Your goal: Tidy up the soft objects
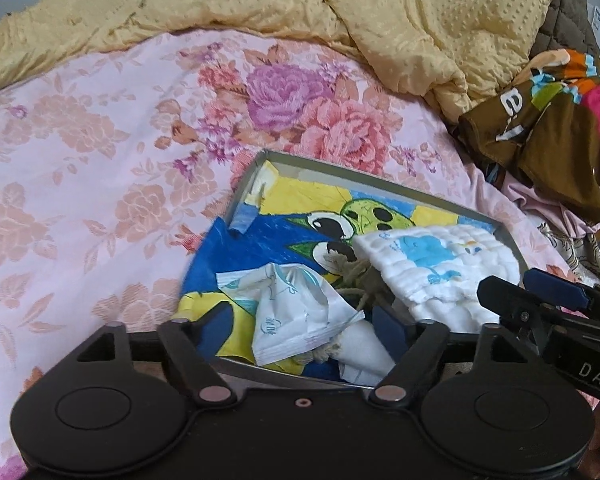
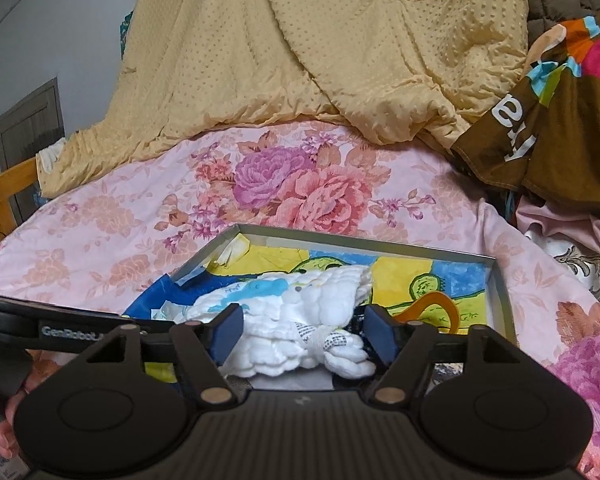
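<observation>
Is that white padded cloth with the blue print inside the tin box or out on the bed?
Inside: the white cloth lies within the box's metal rim.

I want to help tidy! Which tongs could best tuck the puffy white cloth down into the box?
Probably the right tongs: they stand open on either side of the puffy white cloth in the box. The left tongs are open over the tissue packet instead.
</observation>
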Demonstrator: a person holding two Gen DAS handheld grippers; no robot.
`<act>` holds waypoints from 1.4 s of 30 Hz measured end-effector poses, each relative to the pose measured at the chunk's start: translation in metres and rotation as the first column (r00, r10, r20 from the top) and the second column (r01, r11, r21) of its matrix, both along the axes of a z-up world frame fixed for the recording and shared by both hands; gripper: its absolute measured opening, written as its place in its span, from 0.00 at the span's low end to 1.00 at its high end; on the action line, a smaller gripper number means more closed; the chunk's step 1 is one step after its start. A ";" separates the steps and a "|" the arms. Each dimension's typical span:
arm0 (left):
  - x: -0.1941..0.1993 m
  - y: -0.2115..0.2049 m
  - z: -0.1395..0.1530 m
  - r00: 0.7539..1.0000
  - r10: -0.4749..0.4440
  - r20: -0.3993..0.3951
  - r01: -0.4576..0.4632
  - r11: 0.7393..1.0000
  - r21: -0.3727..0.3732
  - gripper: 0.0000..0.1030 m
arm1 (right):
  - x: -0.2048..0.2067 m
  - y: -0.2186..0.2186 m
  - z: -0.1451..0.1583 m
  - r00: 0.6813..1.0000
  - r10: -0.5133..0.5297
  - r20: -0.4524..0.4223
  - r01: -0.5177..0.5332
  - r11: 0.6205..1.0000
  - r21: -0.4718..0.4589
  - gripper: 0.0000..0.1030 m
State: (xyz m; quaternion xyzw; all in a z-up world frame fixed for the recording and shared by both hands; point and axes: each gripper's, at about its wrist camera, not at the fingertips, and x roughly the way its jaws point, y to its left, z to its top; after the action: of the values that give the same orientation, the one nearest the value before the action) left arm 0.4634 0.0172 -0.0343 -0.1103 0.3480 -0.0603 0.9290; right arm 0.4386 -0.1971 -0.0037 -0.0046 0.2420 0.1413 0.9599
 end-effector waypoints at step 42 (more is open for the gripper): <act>-0.302 -0.014 0.066 0.954 0.087 0.285 -0.097 0.995 0.023 0.99 | -0.261 -0.042 0.053 0.993 -0.095 0.073 0.086 0.990 0.113 1.00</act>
State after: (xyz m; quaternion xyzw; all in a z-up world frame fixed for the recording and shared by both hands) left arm 0.1614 0.0033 0.0312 -0.0995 0.2065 -0.0259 0.9730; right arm 0.1779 -0.2395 0.0494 0.0535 0.1960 0.1103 0.9729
